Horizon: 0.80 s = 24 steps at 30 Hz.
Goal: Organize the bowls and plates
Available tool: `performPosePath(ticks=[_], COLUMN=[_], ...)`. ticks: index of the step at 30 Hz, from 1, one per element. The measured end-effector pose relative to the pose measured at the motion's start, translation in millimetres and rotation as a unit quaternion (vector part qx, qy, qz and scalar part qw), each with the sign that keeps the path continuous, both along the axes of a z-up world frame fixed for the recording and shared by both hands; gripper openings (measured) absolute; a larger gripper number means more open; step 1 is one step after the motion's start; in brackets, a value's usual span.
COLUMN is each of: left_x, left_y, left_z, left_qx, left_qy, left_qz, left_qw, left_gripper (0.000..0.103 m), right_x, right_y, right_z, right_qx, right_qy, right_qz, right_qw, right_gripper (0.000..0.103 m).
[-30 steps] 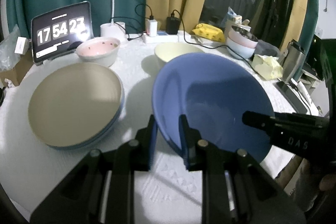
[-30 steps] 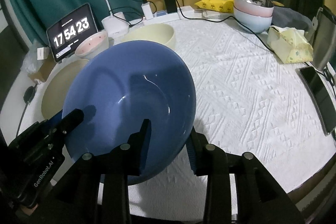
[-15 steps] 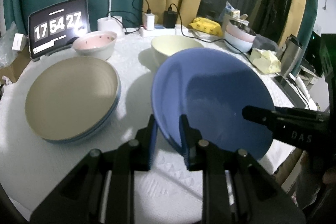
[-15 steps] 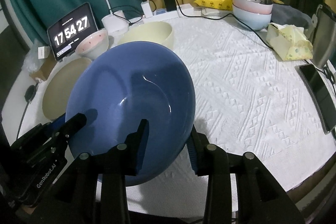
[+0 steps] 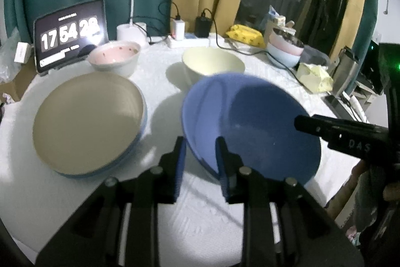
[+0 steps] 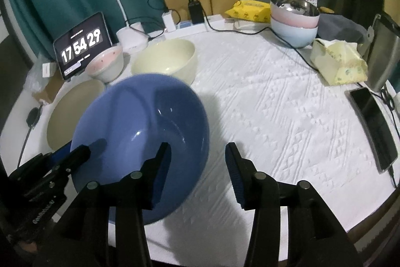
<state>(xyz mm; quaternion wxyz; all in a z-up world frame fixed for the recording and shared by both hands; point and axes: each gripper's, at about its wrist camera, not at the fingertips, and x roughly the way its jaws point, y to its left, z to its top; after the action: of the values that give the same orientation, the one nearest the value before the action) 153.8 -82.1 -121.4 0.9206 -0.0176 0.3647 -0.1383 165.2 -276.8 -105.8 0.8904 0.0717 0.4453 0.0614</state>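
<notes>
The left gripper (image 5: pixel 200 144) pinches the blue bowl (image 5: pixel 252 127) rim. The right gripper (image 6: pixel 197 159), jaws just opening, stands loose astride the rim at 3 o'clock. Stacked plates (image 5: pixel 85 122) lie at 10, a cream bowl (image 5: pixel 212 64) at 12.

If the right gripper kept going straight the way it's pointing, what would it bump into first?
Probably the white tablecloth. The right gripper points down at bare cloth just right of the blue bowl, whose rim sits by its left finger. Depth is hard to judge.
</notes>
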Motion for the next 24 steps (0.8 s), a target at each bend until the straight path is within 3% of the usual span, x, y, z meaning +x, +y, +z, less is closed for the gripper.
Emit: performPosePath(ticks=[17,24], left_x=[36.9,69.2], left_y=[20.4,19.3], left_z=[43.7,49.0], left_qx=[0.004,0.005], left_qy=[-0.044,-0.028], left_qz=[0.031,0.017], left_qw=[0.9986,0.9995], left_gripper=[0.032,0.032], right_x=[35.1,59.3], right_y=[-5.6,-1.5], right_z=[23.4,30.8], right_qx=[0.009,0.007], right_qy=[-0.030,-0.035], right_qz=[0.018,0.027], right_qw=[0.999,0.999], right_gripper=[0.047,0.047])
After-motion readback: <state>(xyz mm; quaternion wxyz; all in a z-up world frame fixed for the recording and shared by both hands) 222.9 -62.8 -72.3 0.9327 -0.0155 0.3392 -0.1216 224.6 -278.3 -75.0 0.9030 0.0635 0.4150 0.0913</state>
